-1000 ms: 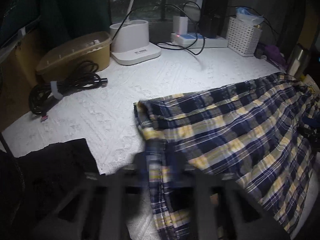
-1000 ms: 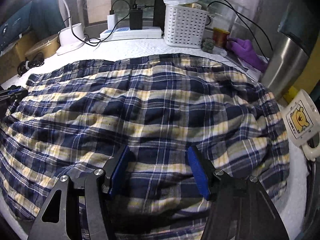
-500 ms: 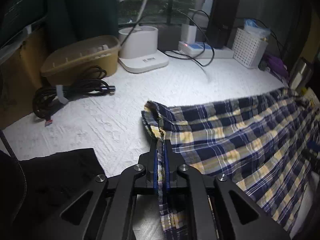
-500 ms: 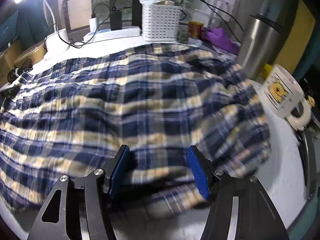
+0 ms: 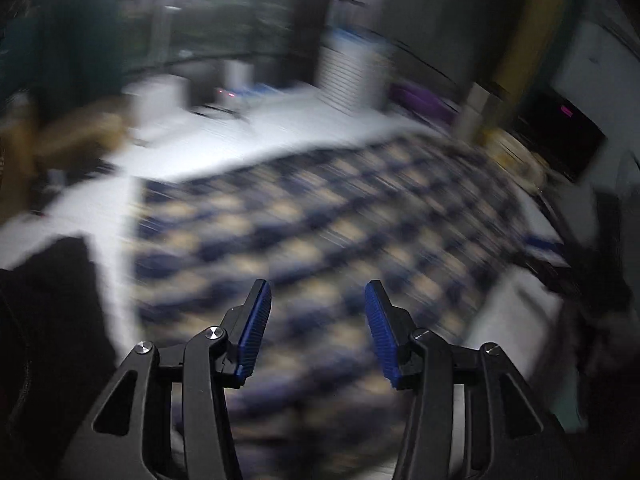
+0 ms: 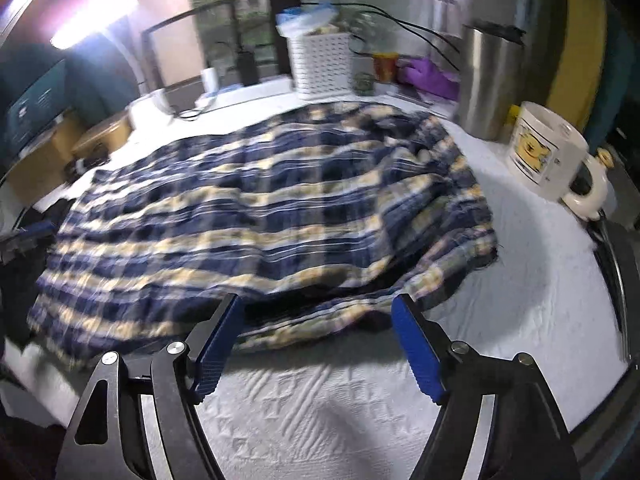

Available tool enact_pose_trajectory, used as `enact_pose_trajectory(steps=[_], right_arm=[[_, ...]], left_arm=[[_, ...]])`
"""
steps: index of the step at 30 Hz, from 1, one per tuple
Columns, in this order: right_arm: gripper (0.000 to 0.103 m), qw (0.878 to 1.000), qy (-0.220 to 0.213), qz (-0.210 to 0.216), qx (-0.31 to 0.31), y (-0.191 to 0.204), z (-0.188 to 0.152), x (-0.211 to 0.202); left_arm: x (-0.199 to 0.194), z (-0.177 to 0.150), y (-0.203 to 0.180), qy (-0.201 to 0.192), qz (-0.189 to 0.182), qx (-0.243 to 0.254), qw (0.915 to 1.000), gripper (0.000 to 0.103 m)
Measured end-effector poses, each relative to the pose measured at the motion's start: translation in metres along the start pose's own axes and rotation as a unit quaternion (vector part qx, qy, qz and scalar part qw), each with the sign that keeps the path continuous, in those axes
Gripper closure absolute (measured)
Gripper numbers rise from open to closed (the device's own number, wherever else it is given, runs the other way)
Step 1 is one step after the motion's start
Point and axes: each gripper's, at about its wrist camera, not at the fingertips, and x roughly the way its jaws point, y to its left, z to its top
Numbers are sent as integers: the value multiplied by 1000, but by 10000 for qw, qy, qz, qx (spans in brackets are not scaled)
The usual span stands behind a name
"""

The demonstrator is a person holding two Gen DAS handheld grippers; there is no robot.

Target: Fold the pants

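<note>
there is 1 pair of plaid pants (image 6: 256, 216), 2 grippers, 1 mug (image 6: 544, 152), 1 steel flask (image 6: 488, 80) and 1 white basket (image 6: 322, 66). the pants lie spread across the middle of the white tablecloth (image 6: 360, 408), from the far right toward the near left.

the left gripper (image 5: 318, 324) has its jaws opening and nothing is between the blue pads; the pants lie below and beyond them. the right gripper (image 6: 316, 340) also has its jaws opening, with nothing gripped, and the near edge of the pants lies just beyond its tips.

the left wrist view is strongly blurred, so only the right wrist view shows the mug and flask clearly, at the right of the pants. the left view shows a black cloth (image 5: 44, 320) at the near left, just beside the pants.
</note>
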Motion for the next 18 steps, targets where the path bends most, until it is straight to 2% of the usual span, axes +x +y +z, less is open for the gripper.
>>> enact_pose_trajectory(steps=[3, 6, 11, 15, 18], right_arm=[[25, 9985, -112, 222, -488, 13, -2, 1], [25, 9939, 18, 373, -1036, 25, -2, 12], [25, 9822, 126, 958, -1610, 36, -8, 21], [26, 9779, 227, 1125, -1747, 41, -8, 33], [26, 9740, 166, 1083, -1982, 46, -12, 37]], left_arm=[[14, -14, -34, 251, -136, 248, 9993, 54], [22, -25, -59, 399, -102, 451, 9981, 54], [33, -39, -73, 572, 411, 740, 9948, 54], [39, -47, -79, 665, 669, 933, 9912, 55], [41, -52, -84, 570, 835, 1113, 9886, 56]])
